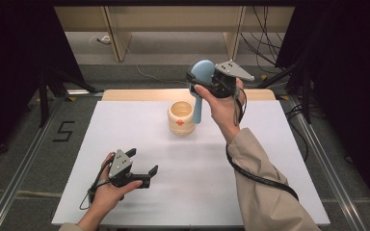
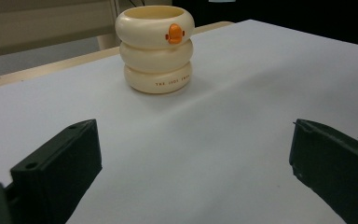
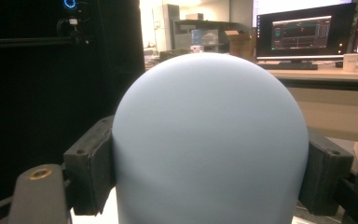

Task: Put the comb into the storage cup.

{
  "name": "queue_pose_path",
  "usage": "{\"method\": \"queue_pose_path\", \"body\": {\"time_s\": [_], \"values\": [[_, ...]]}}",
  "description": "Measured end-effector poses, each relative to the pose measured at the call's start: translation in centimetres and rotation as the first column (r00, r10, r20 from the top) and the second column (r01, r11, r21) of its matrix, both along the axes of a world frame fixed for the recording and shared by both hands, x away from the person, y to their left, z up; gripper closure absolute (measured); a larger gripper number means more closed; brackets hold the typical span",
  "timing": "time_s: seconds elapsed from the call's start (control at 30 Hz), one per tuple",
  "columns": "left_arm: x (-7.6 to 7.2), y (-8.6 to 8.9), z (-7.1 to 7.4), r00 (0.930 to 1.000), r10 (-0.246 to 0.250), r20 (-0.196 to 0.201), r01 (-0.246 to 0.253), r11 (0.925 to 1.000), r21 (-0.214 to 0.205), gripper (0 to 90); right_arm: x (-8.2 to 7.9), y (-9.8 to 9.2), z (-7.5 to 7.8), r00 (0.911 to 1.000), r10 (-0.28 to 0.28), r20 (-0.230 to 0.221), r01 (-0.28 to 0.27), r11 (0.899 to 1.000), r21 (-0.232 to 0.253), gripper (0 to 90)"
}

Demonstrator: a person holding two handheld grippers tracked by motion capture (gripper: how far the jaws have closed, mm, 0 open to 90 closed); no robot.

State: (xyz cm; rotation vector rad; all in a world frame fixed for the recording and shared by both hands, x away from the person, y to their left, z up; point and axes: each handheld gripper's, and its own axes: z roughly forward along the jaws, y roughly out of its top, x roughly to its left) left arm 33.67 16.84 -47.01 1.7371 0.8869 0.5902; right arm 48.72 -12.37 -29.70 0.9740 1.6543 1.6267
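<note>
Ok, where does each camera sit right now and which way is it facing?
High view: above the person's side, looking forward and down on the white table; both forearms enter from below, left tool low, right tool raised.
Left gripper view: rides the left tool, low over the table, facing the cream cup; its two black jaws stand wide apart.
Right gripper view: rides the raised right tool, facing level toward a desk with a monitor; jaws clamp the blue spoon.
Shared: the cup appears in the high and left gripper views.

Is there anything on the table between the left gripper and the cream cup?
No. In the left gripper view, bare white table runs from the open left gripper to the cream cup. The high view shows the same.
</note>
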Motion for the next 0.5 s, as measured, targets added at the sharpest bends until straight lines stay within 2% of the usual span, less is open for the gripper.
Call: {"method": "queue_pose_path", "body": {"time_s": [0.5], "values": [[0.0,0.03,-0.01,1.0,0.001,-0.001,-0.001,1.0,-0.004,1.7,0.44,0.21,0.24,0.9999,-0.002,0.012,0.002,1.0,0.002,21.3]]}}
